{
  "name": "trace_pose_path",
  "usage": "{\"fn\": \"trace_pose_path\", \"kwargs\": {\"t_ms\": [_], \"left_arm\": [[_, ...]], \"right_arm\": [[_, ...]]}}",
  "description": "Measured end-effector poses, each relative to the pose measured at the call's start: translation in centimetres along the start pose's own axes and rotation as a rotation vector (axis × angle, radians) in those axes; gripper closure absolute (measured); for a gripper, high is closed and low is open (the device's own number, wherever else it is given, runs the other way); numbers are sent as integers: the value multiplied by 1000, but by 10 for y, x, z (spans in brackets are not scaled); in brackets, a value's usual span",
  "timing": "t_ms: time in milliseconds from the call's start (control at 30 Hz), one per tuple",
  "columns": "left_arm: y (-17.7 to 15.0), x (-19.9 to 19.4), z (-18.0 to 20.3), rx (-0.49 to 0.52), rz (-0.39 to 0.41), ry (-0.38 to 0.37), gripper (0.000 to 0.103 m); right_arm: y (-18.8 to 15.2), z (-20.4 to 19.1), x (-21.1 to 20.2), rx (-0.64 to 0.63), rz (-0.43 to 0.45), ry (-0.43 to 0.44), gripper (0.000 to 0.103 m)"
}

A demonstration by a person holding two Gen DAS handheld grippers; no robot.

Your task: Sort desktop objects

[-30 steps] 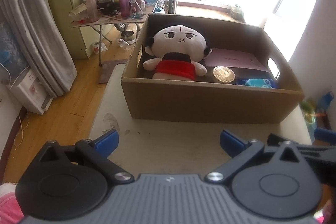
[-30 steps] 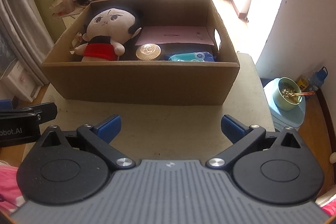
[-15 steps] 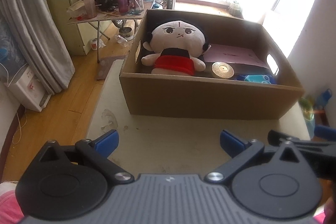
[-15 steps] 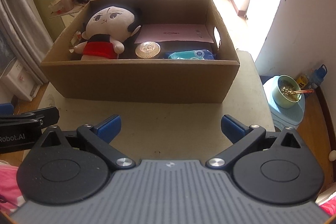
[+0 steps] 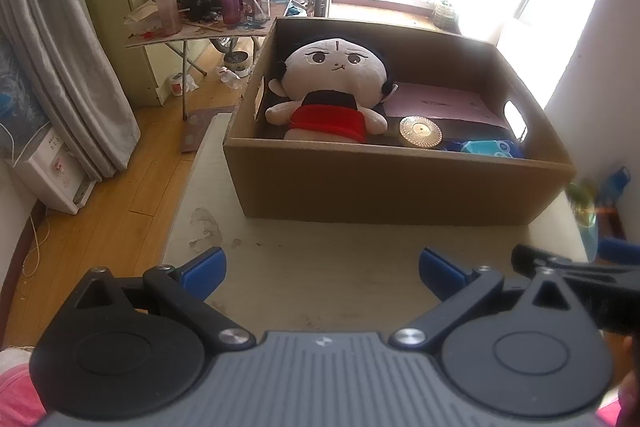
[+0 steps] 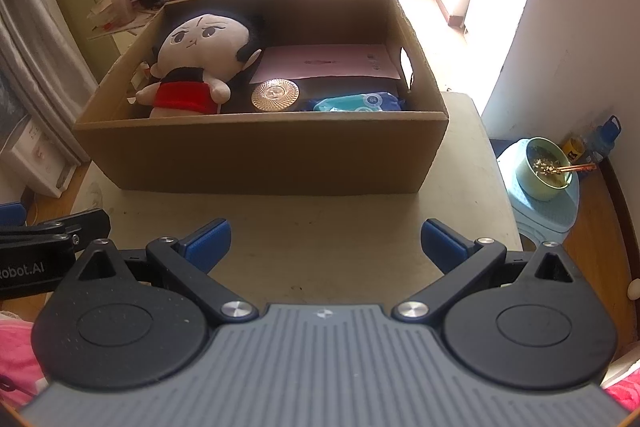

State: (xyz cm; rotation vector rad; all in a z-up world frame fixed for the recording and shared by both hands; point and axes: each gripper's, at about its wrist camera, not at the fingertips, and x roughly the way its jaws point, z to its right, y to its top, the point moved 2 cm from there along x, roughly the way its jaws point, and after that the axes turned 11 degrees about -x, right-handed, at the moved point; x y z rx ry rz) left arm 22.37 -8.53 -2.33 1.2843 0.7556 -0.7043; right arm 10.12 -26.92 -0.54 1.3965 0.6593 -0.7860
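Note:
A cardboard box [image 5: 384,183] [image 6: 260,155] stands on the beige table [image 5: 320,275] [image 6: 320,247]. Inside it lie a plush doll in red [image 5: 328,87] [image 6: 196,63], a round gold disc [image 5: 421,131] [image 6: 275,95], a blue wipes pack [image 5: 484,148] [image 6: 356,103] and a pink sheet [image 5: 436,103] [image 6: 324,63]. My left gripper [image 5: 322,267] is open and empty over the table's near part. My right gripper [image 6: 324,241] is open and empty, to the right of the left one. Each gripper's body shows at the edge of the other's view.
A folding table [image 5: 200,31] with bottles and jars stands beyond the box at the left. A green bowl [image 6: 544,169] on a blue stool sits right of the table. A curtain [image 5: 60,67] and a white appliance [image 5: 52,171] are at the left.
Both grippers have risen and drawn back a little, so the box looks lower and smaller. Both stay open and empty.

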Motion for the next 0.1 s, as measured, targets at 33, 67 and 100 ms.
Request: {"fn": "trace_pose_path", "kwargs": {"t_ms": [33, 67, 100], "left_arm": [[0, 0, 0, 0, 0, 0, 0], [0, 0, 0, -1, 1, 0, 0], [0, 0, 0, -1, 1, 0, 0]], "right_arm": [[0, 0, 0, 0, 0, 0, 1], [0, 0, 0, 1, 0, 0, 1], [0, 0, 0, 2, -1, 1, 1]]}}
